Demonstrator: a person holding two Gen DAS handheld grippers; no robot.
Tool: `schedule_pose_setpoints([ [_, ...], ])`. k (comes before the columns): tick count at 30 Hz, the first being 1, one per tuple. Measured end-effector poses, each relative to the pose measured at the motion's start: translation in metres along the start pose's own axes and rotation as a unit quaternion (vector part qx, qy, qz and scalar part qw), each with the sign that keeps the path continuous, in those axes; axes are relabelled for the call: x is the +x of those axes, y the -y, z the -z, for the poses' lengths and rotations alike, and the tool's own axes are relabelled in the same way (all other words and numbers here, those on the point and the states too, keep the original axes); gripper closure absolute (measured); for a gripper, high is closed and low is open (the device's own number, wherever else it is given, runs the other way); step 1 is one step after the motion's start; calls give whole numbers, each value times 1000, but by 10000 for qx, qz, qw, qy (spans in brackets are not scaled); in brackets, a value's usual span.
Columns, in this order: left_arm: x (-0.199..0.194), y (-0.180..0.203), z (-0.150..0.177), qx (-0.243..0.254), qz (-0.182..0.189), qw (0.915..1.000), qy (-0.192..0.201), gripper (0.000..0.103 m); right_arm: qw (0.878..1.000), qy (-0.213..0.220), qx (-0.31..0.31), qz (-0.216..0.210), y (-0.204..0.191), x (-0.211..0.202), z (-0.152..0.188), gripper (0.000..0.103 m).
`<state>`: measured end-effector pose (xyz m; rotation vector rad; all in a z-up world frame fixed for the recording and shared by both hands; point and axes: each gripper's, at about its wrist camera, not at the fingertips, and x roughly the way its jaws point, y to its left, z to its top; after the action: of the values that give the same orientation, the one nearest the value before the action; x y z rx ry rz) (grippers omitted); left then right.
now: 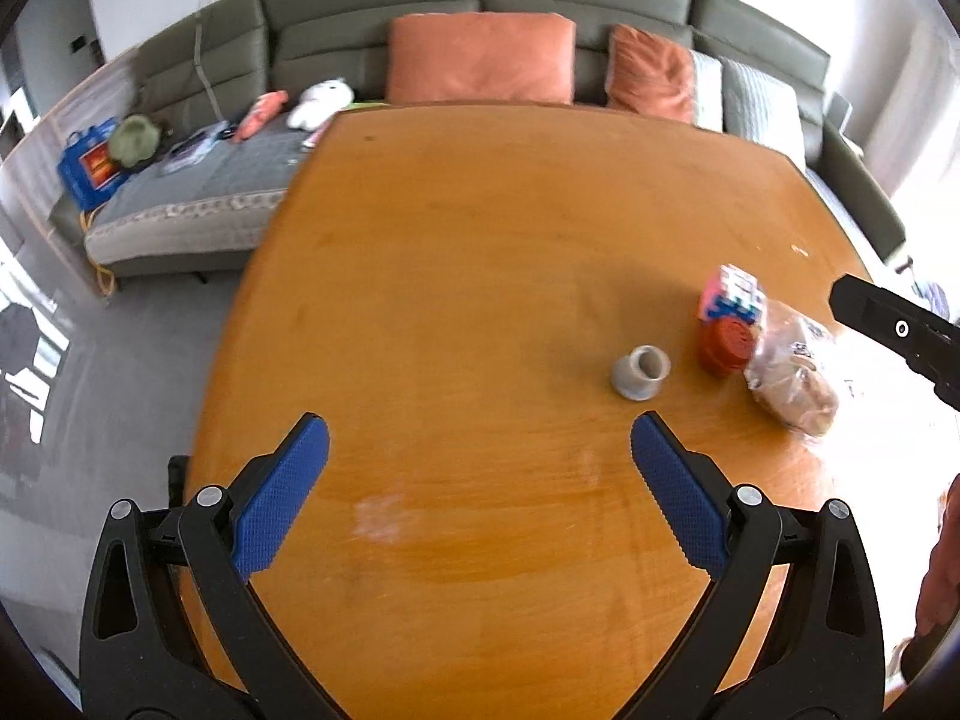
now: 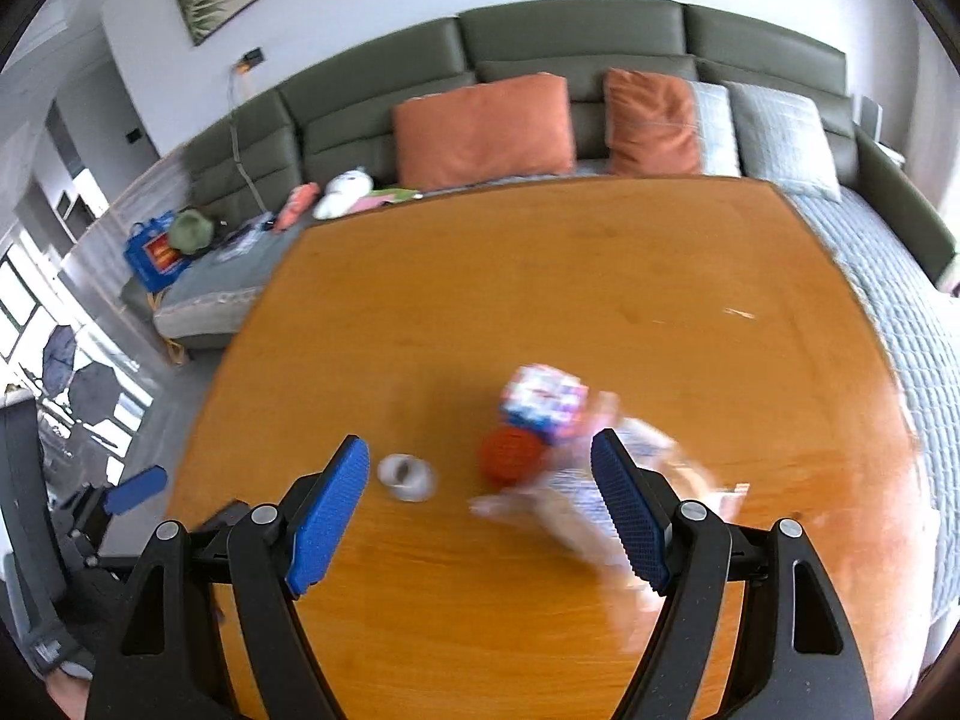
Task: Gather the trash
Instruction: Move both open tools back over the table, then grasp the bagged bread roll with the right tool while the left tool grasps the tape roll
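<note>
trash sits clustered on the orange wooden counter (image 1: 480, 240): small grey paper cup (image 1: 640, 372), red round lid (image 1: 725, 347), colourful carton (image 1: 732, 293), crinkled clear plastic bag (image 1: 792, 369), blurred in the right view. left gripper (image 1: 480, 456) and right gripper (image 2: 480, 480) fingers spread apart, empty.

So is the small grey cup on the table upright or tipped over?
Tipped. The grey cup lies on its side on the table, its open mouth facing sideways. Contents: cannot tell.
</note>
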<state>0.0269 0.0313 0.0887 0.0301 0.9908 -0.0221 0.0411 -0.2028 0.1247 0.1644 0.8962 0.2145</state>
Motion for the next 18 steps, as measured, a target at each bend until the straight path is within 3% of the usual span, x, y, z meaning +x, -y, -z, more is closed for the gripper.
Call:
schedule_pose_setpoints([
  [7, 28, 33, -15, 261, 54, 9992, -282, 6, 9982, -415, -424, -77, 44, 14, 7, 21],
  [14, 52, 56, -20, 459, 98, 9974, -554, 6, 9891, -824, -1206, 191, 52, 49, 19, 21],
  [18, 64, 61, -21, 485, 114, 9964, -683, 6, 9862, -880, -1403, -18, 56, 67, 16, 11],
])
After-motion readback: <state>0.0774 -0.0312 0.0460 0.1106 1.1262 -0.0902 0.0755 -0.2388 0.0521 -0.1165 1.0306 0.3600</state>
